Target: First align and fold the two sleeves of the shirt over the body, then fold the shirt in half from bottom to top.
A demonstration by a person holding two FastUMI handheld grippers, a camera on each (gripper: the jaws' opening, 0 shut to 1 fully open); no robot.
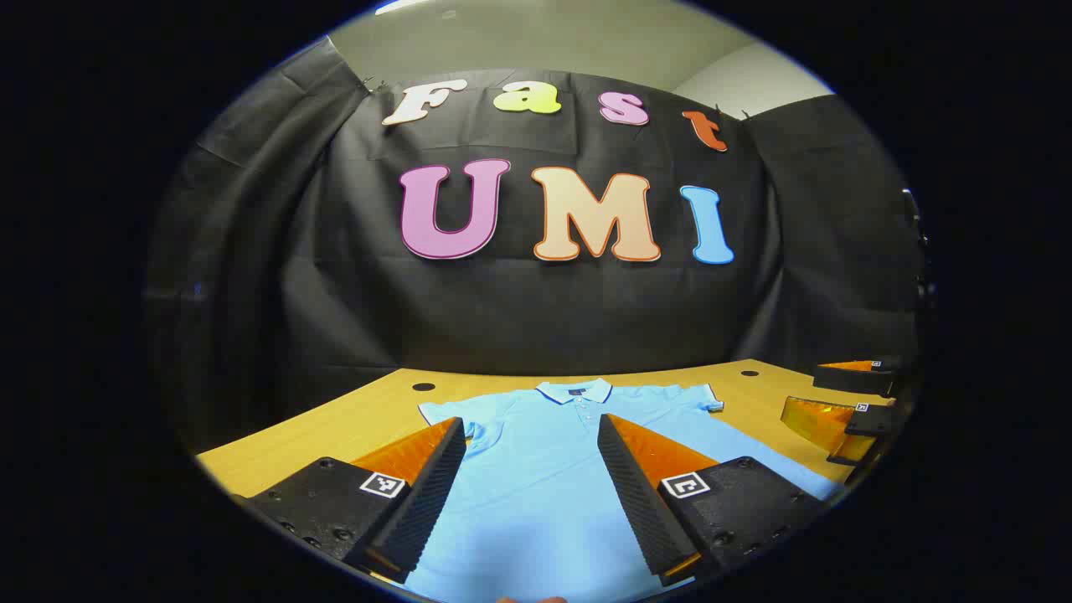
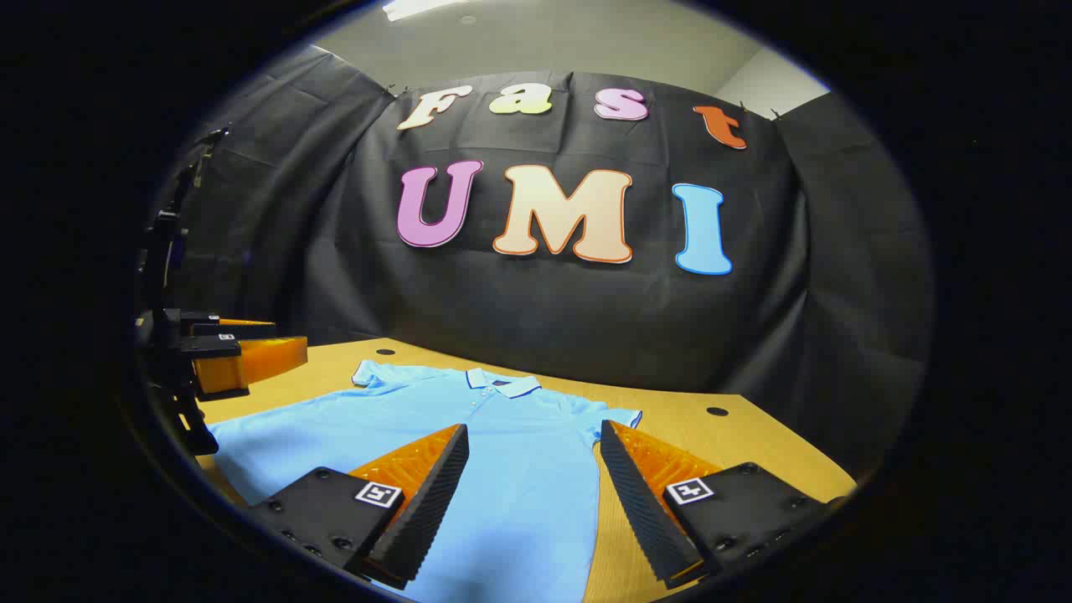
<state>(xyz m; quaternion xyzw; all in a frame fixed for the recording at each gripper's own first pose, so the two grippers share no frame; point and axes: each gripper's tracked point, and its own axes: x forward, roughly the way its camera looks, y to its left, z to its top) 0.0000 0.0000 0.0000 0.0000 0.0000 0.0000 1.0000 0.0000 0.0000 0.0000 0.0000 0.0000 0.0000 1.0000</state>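
In the left gripper view, the left gripper (image 1: 532,431) has its fingers spread wide with nothing between them, hovering over the light blue polo shirt (image 1: 544,486). Same deal in the right gripper view: the right gripper (image 2: 534,440) is spread wide and holding nothing, above the shirt's (image 2: 502,469) right half.

The shirt lies flat and face up on the wooden table (image 1: 352,419), collar (image 1: 574,390) toward the back wall, both short sleeves (image 1: 444,412) still spread out to the sides, not folded yet. No containers around.

The table has round dark holes (image 1: 424,387) near its far edge. Behind it hangs a black cloth wall (image 1: 536,310), with a pale ceiling (image 1: 536,38) above.
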